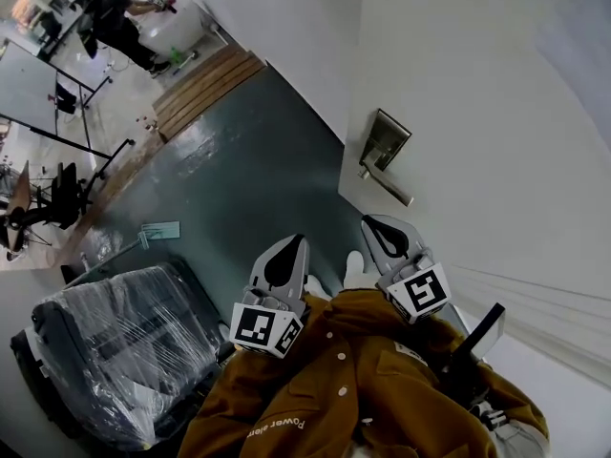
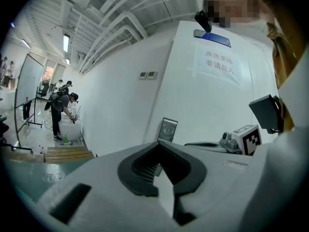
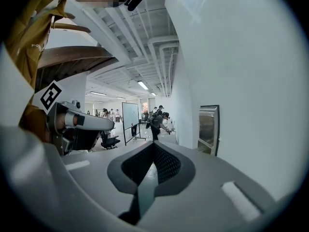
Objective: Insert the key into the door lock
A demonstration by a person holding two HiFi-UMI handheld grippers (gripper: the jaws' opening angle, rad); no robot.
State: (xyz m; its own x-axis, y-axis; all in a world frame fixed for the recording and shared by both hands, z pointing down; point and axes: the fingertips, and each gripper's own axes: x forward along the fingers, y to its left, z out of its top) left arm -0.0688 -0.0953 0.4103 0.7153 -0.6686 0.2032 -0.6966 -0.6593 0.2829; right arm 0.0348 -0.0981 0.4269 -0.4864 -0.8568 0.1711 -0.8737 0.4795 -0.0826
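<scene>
A metal lock plate [image 1: 385,139] with a lever handle [image 1: 389,188] sits on the white door [image 1: 477,93] at the right. Both grippers hang in front of the person's brown jacket, short of the door. My left gripper [image 1: 295,241] is shut, its tips meeting just below the lock plate [image 2: 168,129] in the left gripper view. My right gripper [image 1: 371,221] is closer to the handle and also looks shut, with the plate [image 3: 209,128] to its right. No key shows in any view, and nothing shows between either pair of jaws [image 2: 158,144] [image 3: 154,144].
A plastic-wrapped black chair [image 1: 115,346] stands at the lower left on the grey-green floor [image 1: 239,170]. A wooden step [image 1: 205,82] lies farther off. A person [image 1: 119,17] works at a white stand in the distance, near whiteboards on stands [image 1: 38,93].
</scene>
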